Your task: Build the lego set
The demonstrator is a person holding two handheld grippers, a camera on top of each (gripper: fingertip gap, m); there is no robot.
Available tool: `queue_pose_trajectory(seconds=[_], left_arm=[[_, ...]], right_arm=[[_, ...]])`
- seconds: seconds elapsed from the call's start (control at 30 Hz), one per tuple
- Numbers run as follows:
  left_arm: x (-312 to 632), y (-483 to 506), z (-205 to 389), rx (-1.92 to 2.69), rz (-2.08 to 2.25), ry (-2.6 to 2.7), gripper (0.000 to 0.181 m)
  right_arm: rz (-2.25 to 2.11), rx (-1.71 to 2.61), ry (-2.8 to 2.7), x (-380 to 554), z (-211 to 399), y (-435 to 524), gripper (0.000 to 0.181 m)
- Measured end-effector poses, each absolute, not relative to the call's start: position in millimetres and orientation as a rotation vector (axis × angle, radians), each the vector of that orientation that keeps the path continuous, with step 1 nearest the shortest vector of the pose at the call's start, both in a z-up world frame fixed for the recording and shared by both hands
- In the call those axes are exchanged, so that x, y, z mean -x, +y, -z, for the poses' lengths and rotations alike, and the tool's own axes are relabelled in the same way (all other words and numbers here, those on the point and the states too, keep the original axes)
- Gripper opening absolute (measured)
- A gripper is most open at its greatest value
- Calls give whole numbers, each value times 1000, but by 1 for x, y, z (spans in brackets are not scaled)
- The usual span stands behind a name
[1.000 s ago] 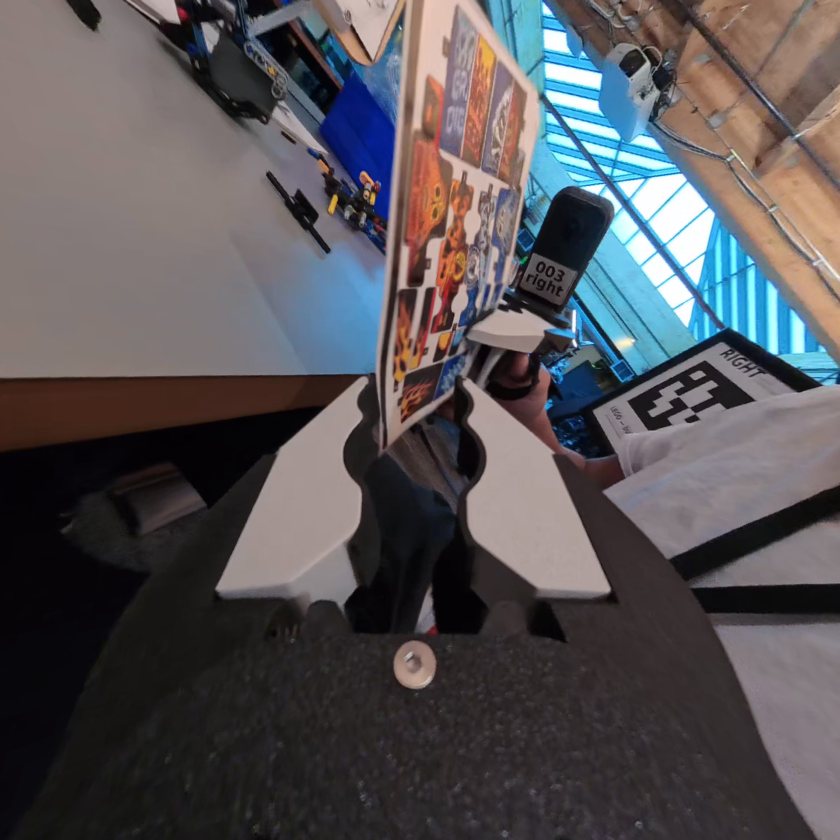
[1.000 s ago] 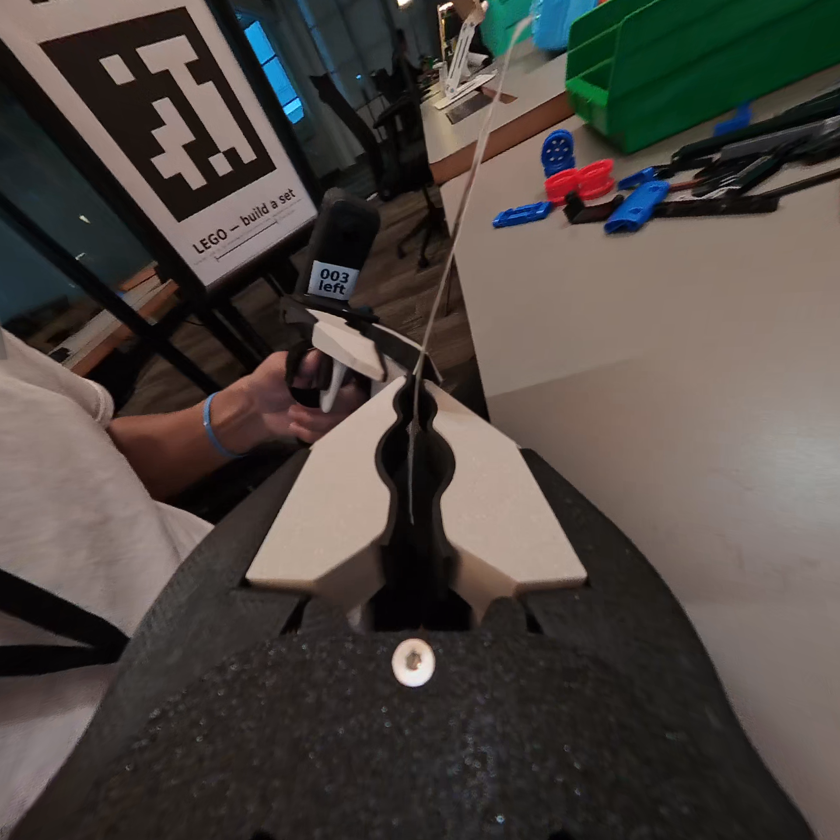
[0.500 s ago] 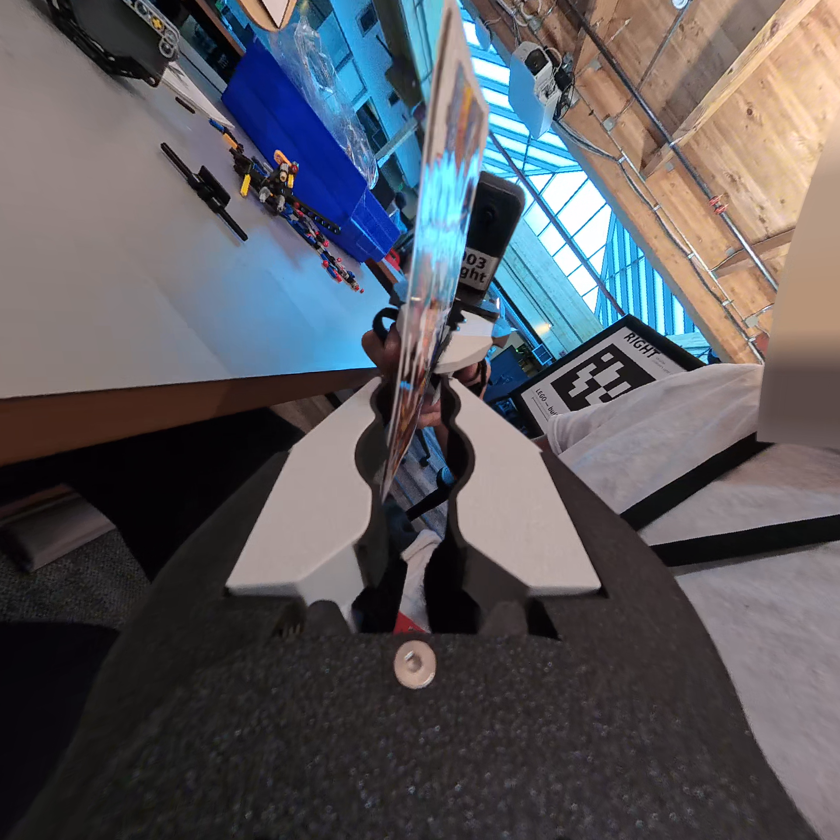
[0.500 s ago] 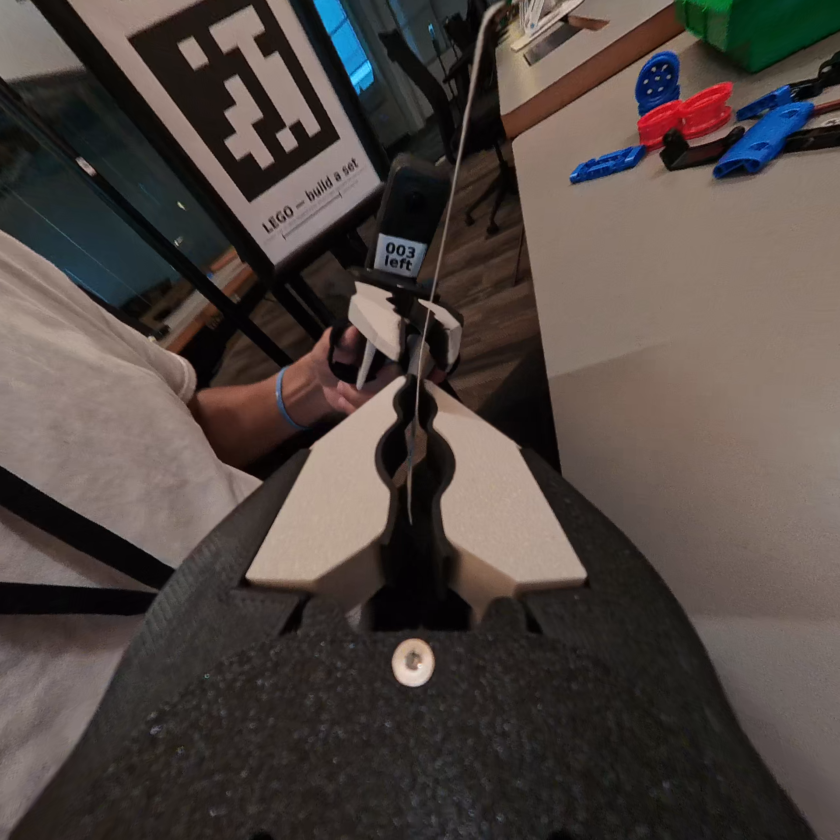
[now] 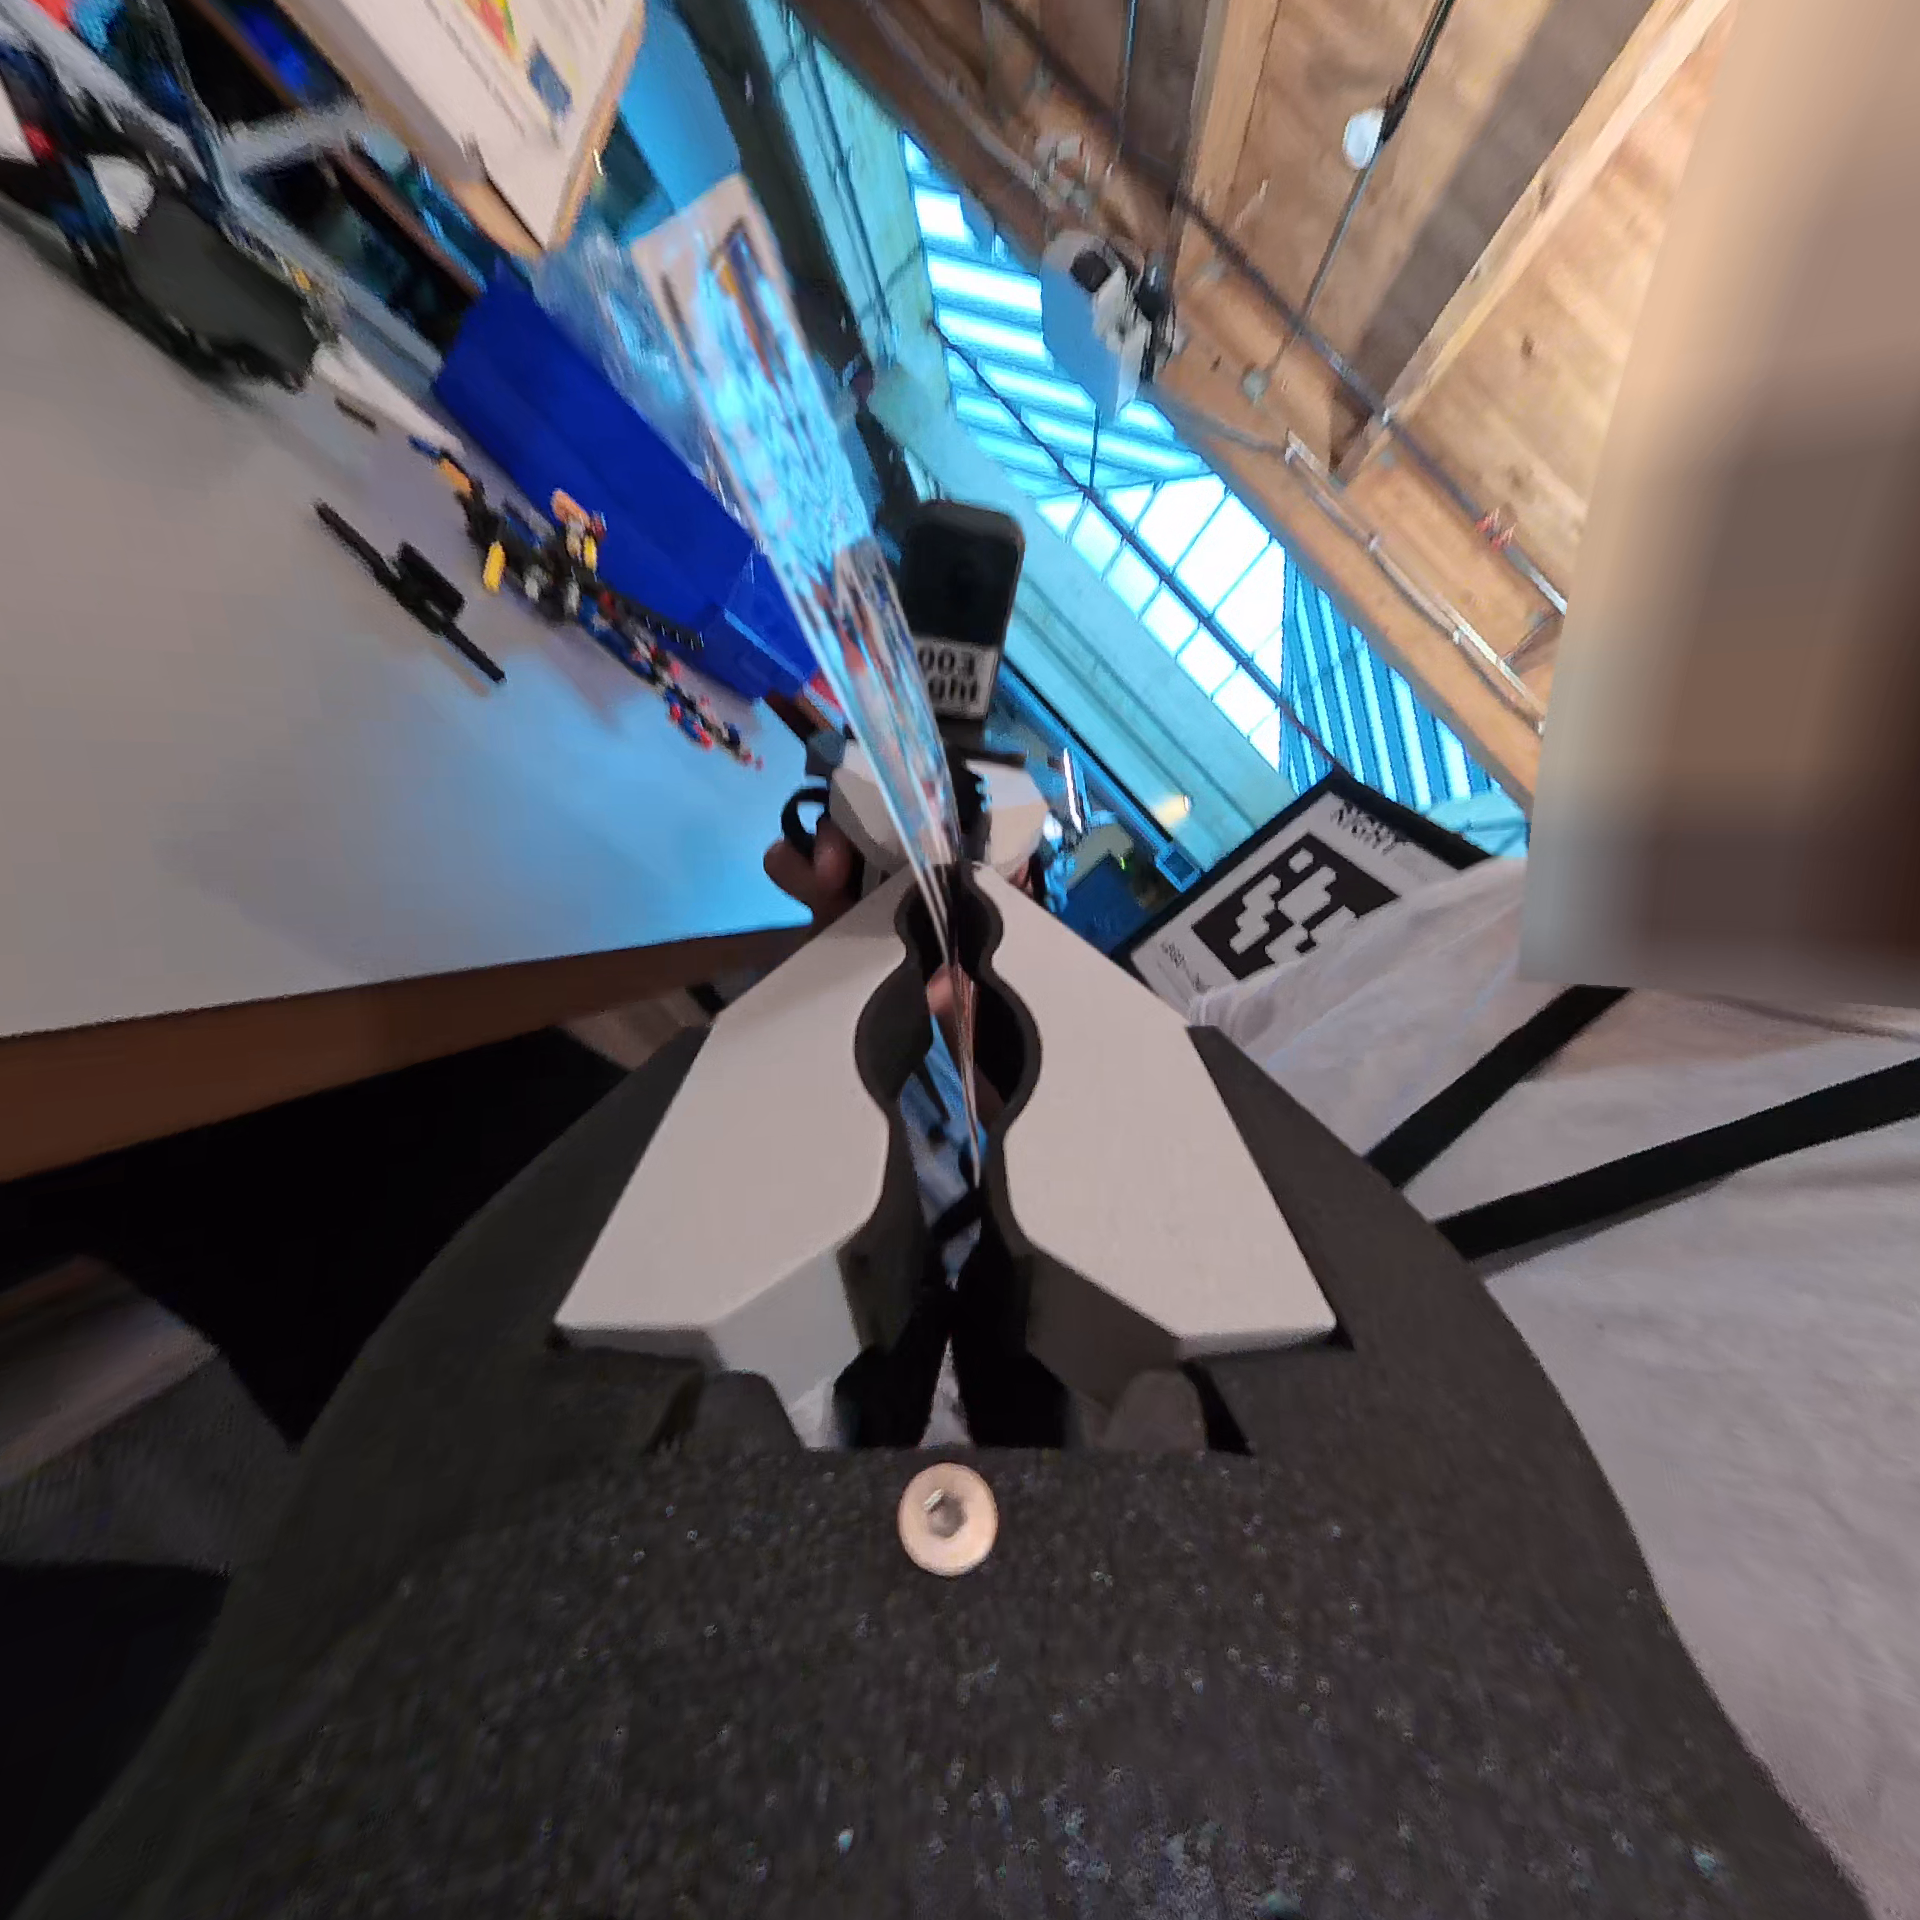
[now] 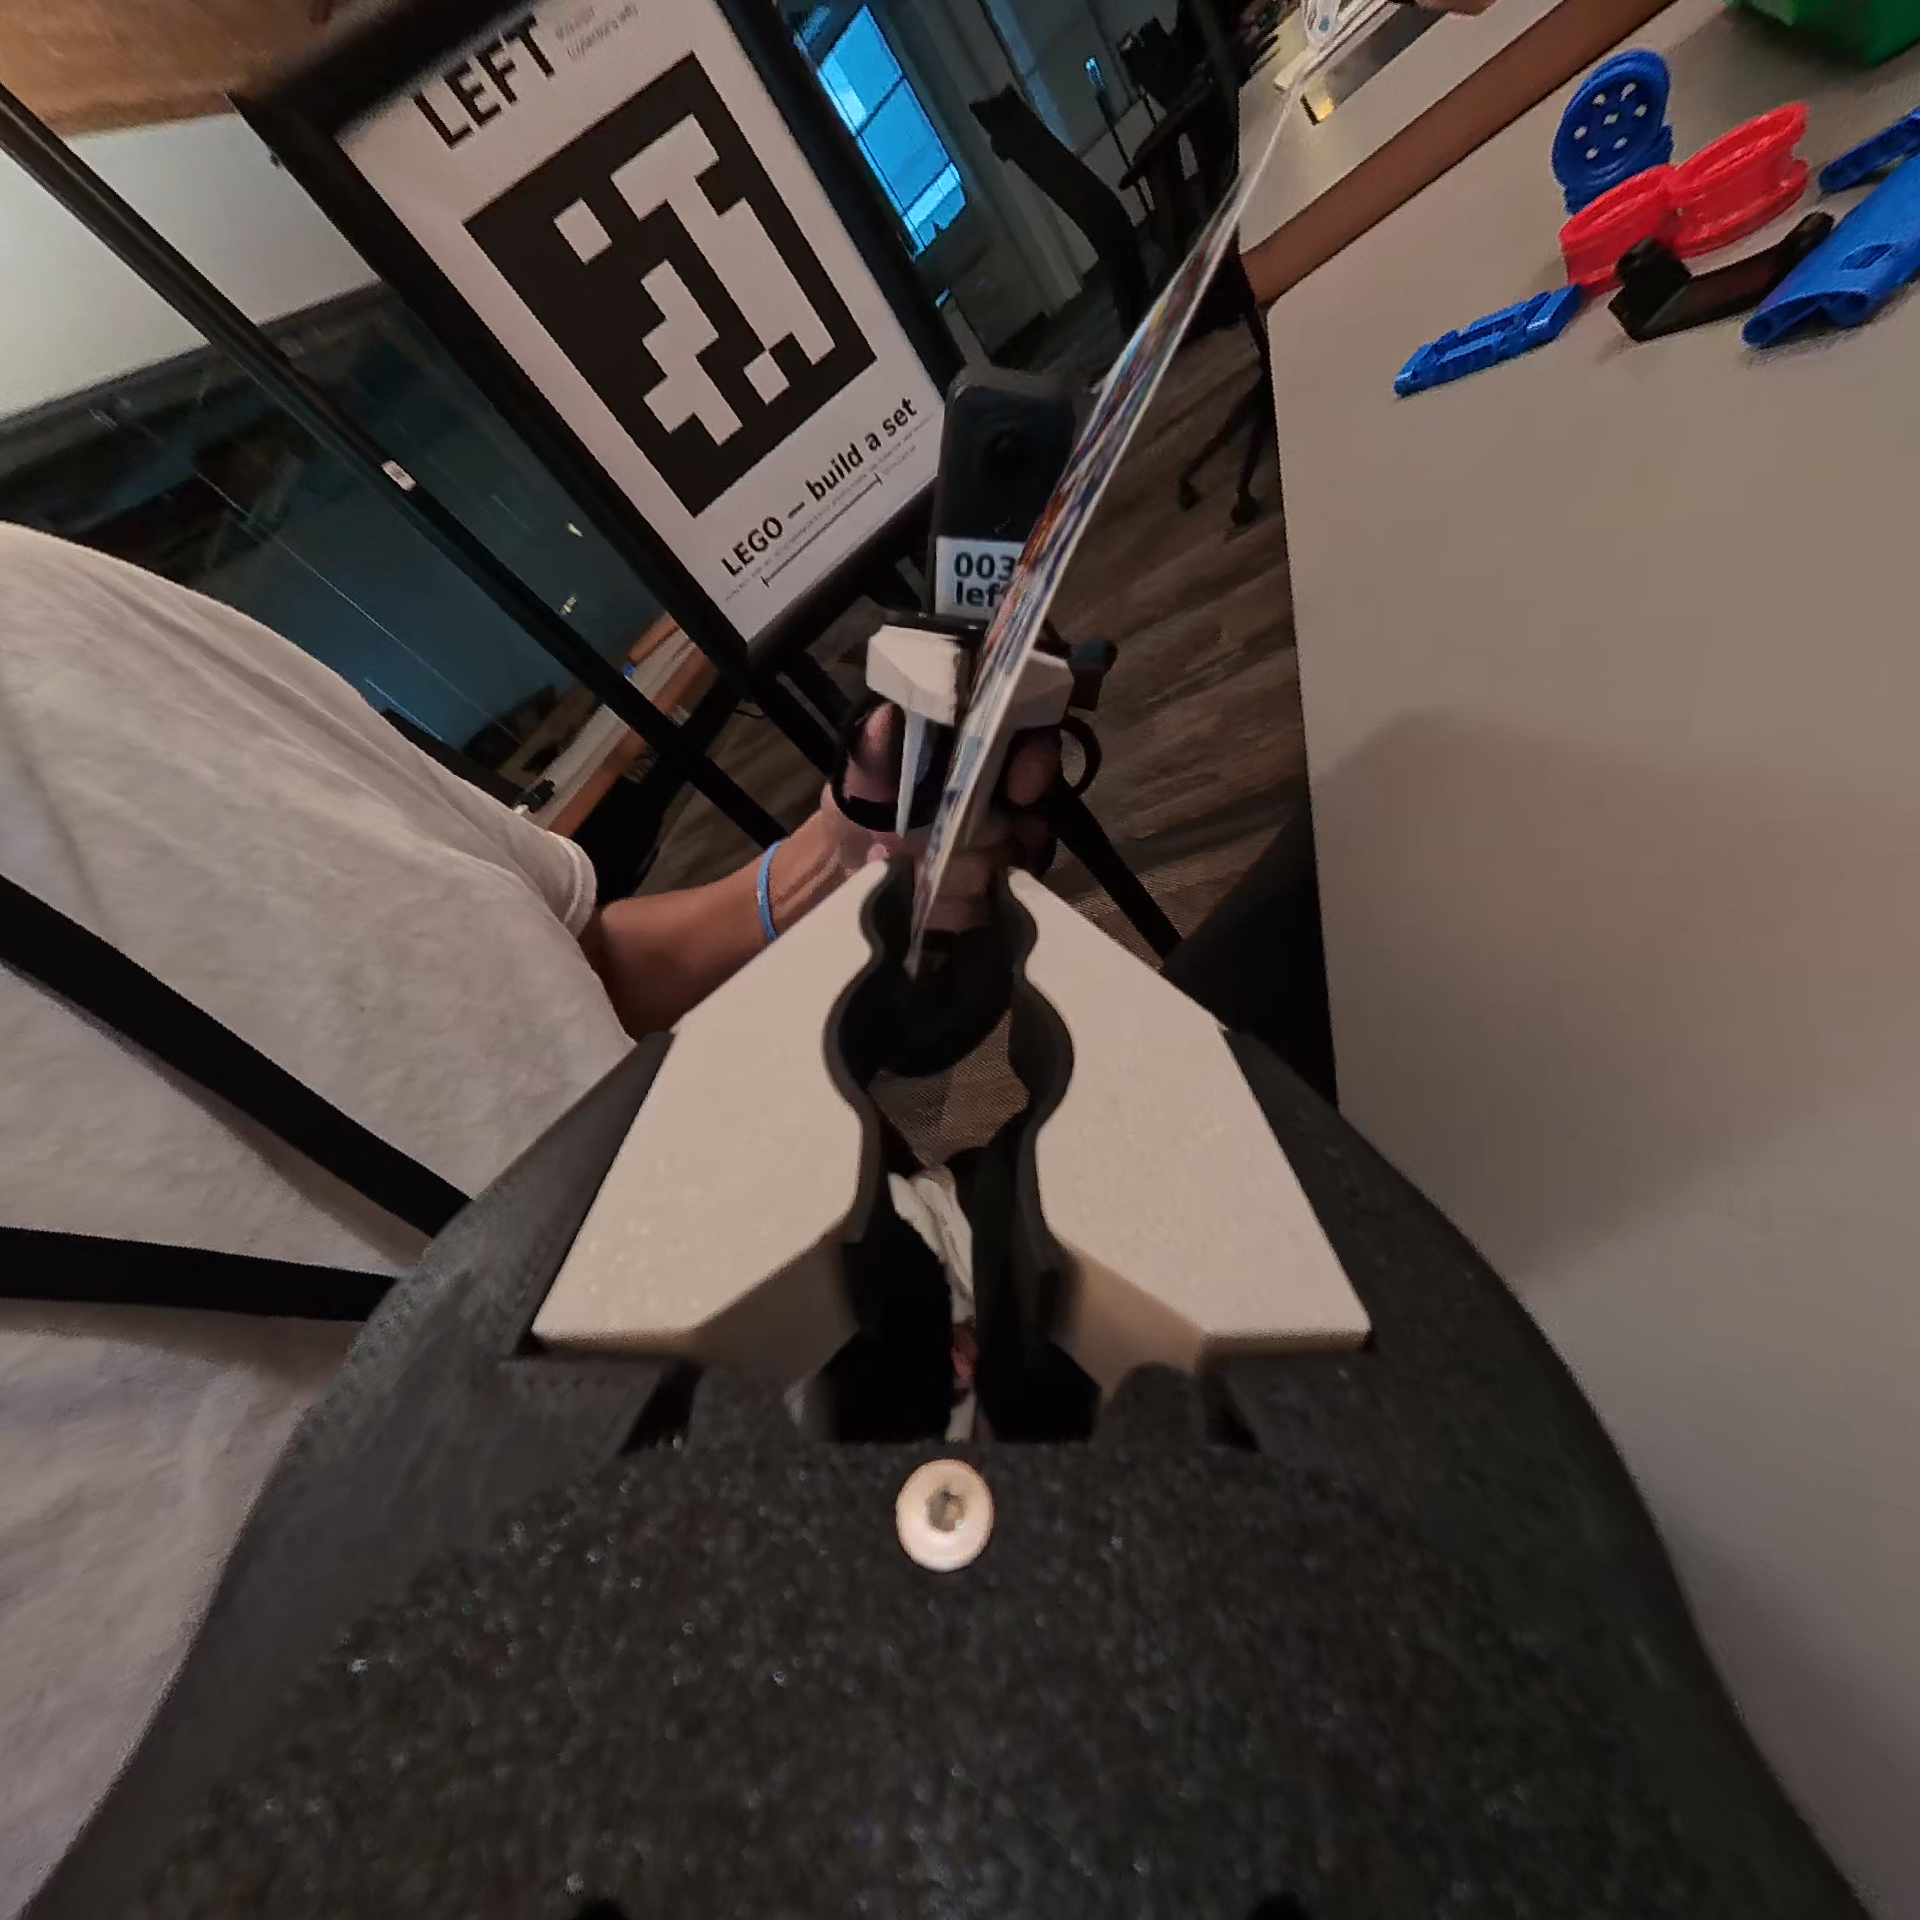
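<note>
Since 1 s ago the glossy multicoloured sticker sheet has swung edge-on, bowing toward 11 o'clock. Left gripper pinches its lower edge, jaws nearly closed; right gripper stands slightly parted, grip uncertain. Judgement: keep tension light to avoid creasing.

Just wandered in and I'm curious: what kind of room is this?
Probably a workshop or lab: a white table strewn with plastic building parts, a blue bin, exposed wood ceiling beams, and a marker board on a stand.

Strong daylight from the far skylight tints the left wrist view blue, motion-blurred; the right view is dimmer, sharper; both bend at edges.
</note>
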State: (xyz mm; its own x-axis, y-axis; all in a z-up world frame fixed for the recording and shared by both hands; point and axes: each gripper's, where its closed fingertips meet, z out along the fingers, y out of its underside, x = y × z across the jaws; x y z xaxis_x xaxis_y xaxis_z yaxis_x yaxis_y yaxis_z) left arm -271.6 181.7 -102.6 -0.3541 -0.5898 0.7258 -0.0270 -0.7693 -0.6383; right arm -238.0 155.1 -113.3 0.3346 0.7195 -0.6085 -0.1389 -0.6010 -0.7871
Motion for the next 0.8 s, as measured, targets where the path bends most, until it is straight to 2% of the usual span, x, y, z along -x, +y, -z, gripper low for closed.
queue_pose_trajectory(seconds=[0.2,0.3,0.33,0.4,0.5,0.53,0.63,0.8], left_arm=[[271,198,88,1364,2087,547,0],[261,186,89,1358,2043,593,0],[259,183,91,1362,2031,614,0],[258,181,95,1393,1975,672,0],[281,204,112,1531,1740,815,47],[295,217,115,1568,1627,877,56],[323,236,98,1556,1375,1143,58],[289,187,89,1479,1224,1796,63]], right_arm=[[-1465,1723,-331,250,108,167,19],[-1546,1643,-210,246,101,174,15],[-1553,1626,-205,244,99,174,1],[-1526,1624,-243,239,95,172,0],[-1414,1643,-352,221,83,172,0],[-1387,1667,-416,216,77,169,0],[-1305,1872,-720,211,86,151,0],[-1270,2046,-1196,216,111,128,0]])
